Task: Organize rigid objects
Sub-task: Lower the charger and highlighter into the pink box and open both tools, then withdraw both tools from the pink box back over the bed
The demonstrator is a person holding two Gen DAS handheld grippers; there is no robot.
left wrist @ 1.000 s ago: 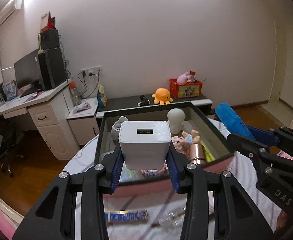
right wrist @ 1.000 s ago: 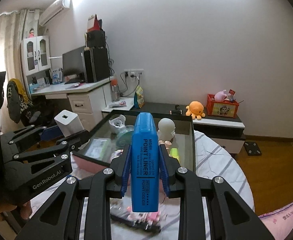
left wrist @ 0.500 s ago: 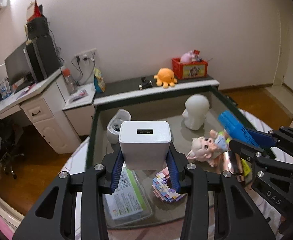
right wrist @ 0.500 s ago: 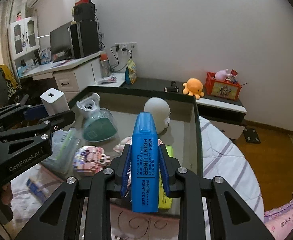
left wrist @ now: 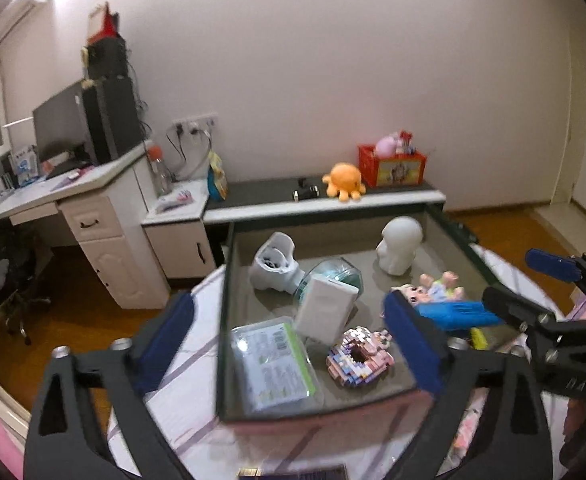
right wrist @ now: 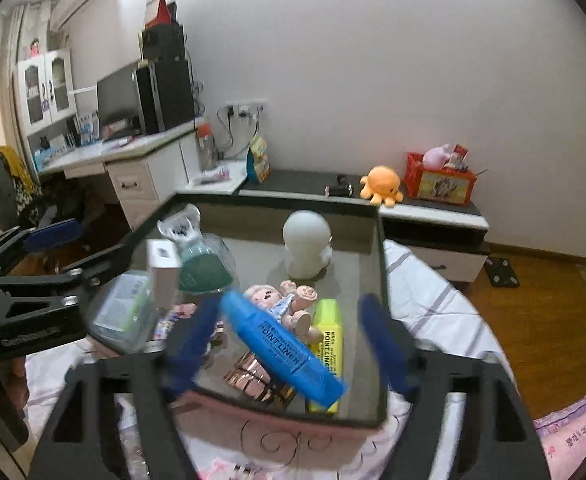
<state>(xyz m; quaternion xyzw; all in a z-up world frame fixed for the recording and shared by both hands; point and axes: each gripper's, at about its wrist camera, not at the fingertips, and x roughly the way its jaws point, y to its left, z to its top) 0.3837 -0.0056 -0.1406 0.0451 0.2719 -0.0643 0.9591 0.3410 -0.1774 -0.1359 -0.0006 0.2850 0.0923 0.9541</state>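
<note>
A dark storage box (left wrist: pixel 223 320) (right wrist: pixel 381 280) stands on the bed. My left gripper (left wrist: pixel 293 340) is open above its near left part. The white USB charger (left wrist: pixel 325 310) (right wrist: pixel 163 264) is free of the fingers and tilted over a clear plastic case (left wrist: pixel 275 364). My right gripper (right wrist: pixel 293 340) is open above the box's near right part. The blue Point Liner highlighter (right wrist: pixel 283 346) (left wrist: pixel 457 314) is free of the fingers, slanting over a doll (right wrist: pixel 281 304) and a yellow highlighter (right wrist: pixel 329 344).
The box also holds a white head figure (left wrist: pixel 397 246), a white cup-like item (left wrist: pixel 273 262), a teal glass dome (left wrist: pixel 333 278), a pink brick model (left wrist: pixel 359 358) and a copper object (right wrist: pixel 257 380). Desk, cabinet and low shelf with an orange octopus (left wrist: pixel 343 186) stand behind.
Both grippers opened over the box. The charger left the left fingers and the blue highlighter left the right fingers; both now tilt among the box's contents.
</note>
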